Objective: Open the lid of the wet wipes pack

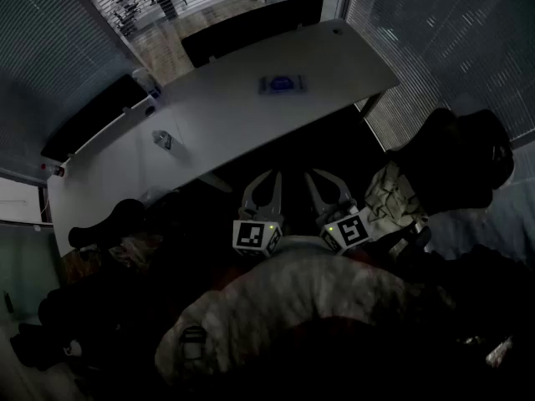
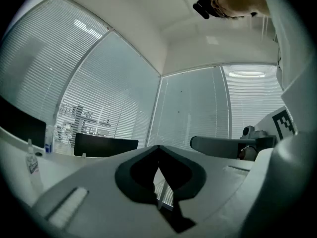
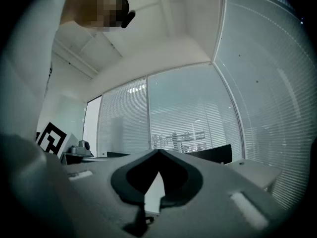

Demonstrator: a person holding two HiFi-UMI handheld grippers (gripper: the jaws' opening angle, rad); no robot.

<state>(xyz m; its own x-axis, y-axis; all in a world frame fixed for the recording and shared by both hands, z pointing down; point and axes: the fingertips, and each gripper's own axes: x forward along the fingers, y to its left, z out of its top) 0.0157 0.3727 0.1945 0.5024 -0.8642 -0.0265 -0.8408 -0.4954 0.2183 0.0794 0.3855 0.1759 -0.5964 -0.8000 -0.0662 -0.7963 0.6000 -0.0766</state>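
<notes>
White and long, the table (image 1: 226, 115) ran diagonally across the head view, with slatted blinds on glass walls behind it and black chair backs (image 1: 251, 23) along its far edge. A dark bundle of clothing (image 1: 456, 161) sat at the right. Near the person's body, well short of the table, the left gripper (image 1: 269, 186) and right gripper (image 1: 322, 186) were held side by side. Each gripper view showed its jaws closed tip to tip with nothing between them, pointing up at the blinds. The wet wipes pack (image 1: 282, 83), a small, blurred, flat blue-and-white shape, lay on the table's far half, well apart from both grippers. It probably was light and soft-bodied, so it would slide. One gripper should pin the pack while the other lifts the stiff lid's front lip.
</notes>
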